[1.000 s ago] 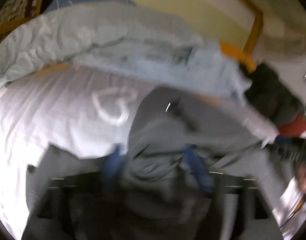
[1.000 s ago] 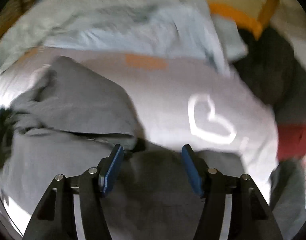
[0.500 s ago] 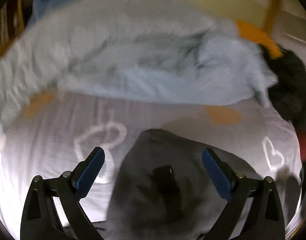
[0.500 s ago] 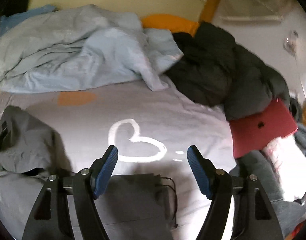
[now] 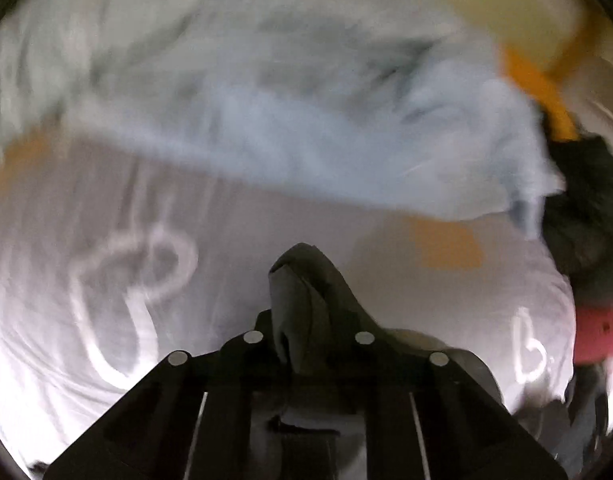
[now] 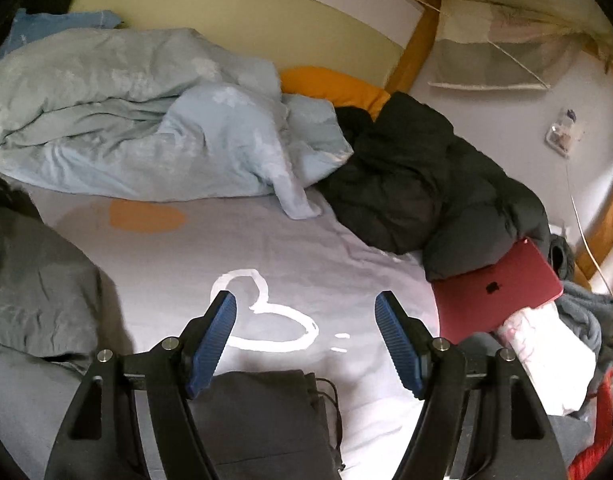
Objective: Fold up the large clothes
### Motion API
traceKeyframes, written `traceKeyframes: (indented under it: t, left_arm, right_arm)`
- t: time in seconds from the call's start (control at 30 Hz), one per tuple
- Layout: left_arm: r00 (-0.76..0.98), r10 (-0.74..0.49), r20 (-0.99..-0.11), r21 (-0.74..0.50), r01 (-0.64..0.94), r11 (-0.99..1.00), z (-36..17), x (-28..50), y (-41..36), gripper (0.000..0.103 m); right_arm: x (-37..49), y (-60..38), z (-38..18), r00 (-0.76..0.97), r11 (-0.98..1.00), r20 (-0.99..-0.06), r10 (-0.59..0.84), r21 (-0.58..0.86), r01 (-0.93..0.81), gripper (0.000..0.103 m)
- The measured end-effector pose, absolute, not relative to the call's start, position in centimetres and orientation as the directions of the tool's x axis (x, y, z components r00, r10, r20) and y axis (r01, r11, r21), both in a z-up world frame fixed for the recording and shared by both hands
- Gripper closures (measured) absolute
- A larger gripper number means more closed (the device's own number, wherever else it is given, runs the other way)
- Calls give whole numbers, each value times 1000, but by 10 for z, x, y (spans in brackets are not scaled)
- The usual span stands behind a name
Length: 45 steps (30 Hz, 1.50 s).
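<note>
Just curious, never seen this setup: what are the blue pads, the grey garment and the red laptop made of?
Blue pads: probably rubber, matte, with fine ribbing. Grey garment: soft woven or knit cloth, matte, creased; fibre unclear. Red laptop: smooth, faintly glossy shell with a dark logo; could be a plastic case or metal.

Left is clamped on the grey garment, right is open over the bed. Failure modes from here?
1. The left gripper pinches only a bunched ridge of the grey garment; it may slip out.
2. The open right gripper hovers near a drawstring and could snag it.
3. The laptop lies close by.
</note>
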<state>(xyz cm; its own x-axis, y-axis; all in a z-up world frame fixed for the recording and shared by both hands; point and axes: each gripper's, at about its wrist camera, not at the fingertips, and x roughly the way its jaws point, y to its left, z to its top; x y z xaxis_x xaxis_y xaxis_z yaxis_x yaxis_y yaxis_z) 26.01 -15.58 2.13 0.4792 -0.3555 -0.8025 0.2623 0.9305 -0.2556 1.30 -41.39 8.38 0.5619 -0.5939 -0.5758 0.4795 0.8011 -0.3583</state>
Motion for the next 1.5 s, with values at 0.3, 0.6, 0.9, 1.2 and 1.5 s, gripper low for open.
traceKeyframes:
  t: [0.3,0.6,0.9,1.2,1.5]
  left_arm:
    - [690,-467,-553,-32,542,840,123,74,-156,94]
    - [793,-393,-466,30,459,888,38,-60,-110,95]
    - [700,-455,-550,-12,539,843,7,-73,-110,47]
    - [695,-589,-412,-259,531,807,76,-55,-64,13]
    - [606,-565,-559,-268,513,816,63,26,-101,12]
  right_arm:
    - [-25,-401,103,618,862,-668,-414,-68,503,29]
    - [-126,-317,130,869,969,-472,-150,103,223,21]
    - [-67,-322,70,779,990,-615,-122,-15,142,21]
    - [-43,-334,62,781,990,-624,-9,106,96,21]
    - [-11,-284,15,593,973,-776,-215,-223,62,26]
